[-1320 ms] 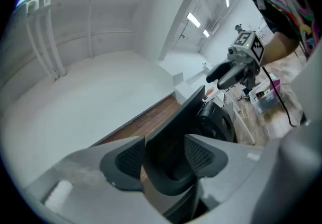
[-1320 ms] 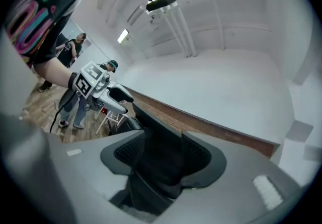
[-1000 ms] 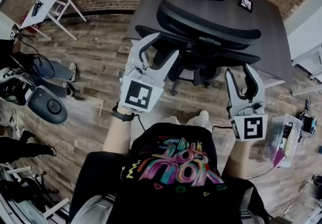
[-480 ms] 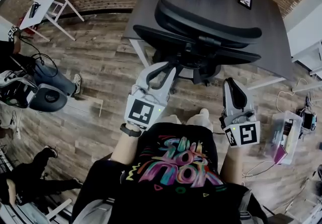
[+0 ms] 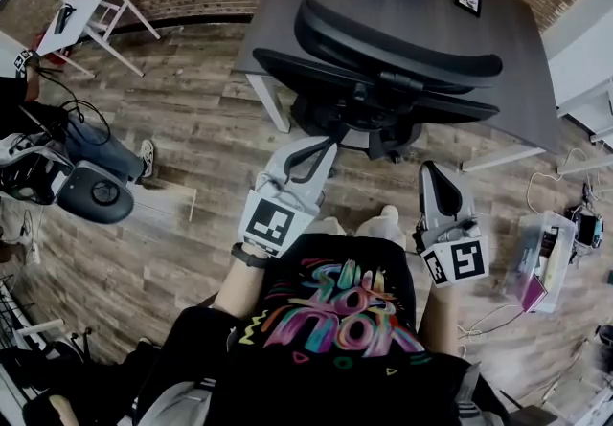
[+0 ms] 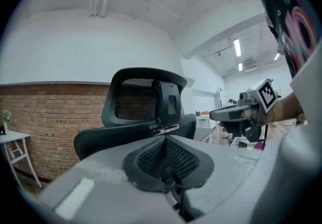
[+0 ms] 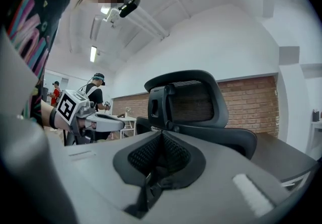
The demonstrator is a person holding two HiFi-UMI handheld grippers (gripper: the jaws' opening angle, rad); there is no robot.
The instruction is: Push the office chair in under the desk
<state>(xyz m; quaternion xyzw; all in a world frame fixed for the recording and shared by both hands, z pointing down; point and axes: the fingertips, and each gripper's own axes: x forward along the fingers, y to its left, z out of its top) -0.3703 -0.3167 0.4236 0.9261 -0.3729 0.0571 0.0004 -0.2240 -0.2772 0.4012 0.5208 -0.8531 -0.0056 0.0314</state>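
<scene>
The office chair [image 5: 383,70] is shown at the near edge of the dark desk [image 5: 536,79], its mesh backrest turned toward the person. The left gripper [image 5: 324,148] and right gripper [image 5: 433,170] are held behind it, untouching, one to each side. Both pairs of jaws have just closed together on nothing.

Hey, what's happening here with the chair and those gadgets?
A person holds a two-jaw gripper in each hand, facing a black office chair that stands close in at a dark desk. The left gripper and right gripper hang short of the chair, touching nothing. Their jaws have just closed, empty.
</scene>
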